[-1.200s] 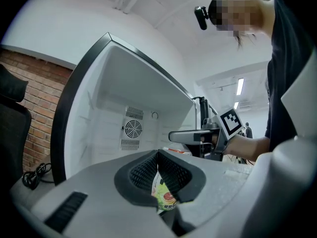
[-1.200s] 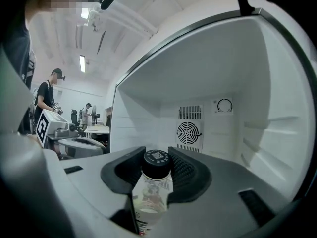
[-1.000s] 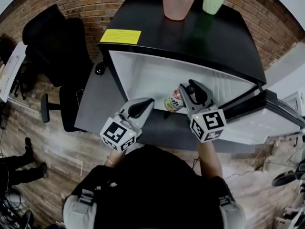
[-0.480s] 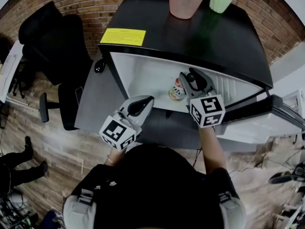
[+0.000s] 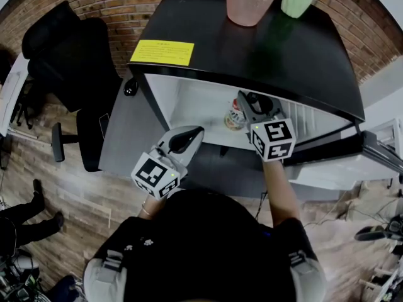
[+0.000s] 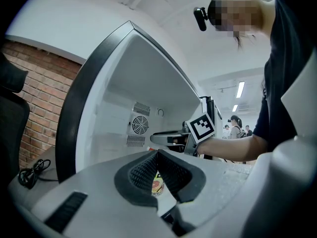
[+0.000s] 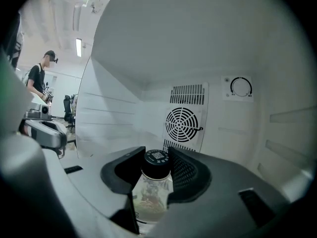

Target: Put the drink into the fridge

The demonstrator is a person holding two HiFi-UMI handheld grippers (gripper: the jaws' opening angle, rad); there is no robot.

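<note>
Right gripper (image 5: pixel 247 100) clamps the drink (image 7: pixel 150 195) inside the fridge (image 5: pixel 195 102); setting down and release apparently remain. Left gripper (image 6: pixel 157 156) waits outside, closed and empty.

Black-capped drink bottle (image 7: pixel 152 190) inside open fridge (image 7: pixel 124 58)

finishes around the fridge

the fridge (image 5: pixel 283 55) top is gleaming glossy black, its inner walls showing smooth white plastic. the drink bottle (image 7: pixel 154 199) is showing clear plastic under a matt black cap. the far brick wall (image 5: pixel 94 5) is looking rough.
</note>
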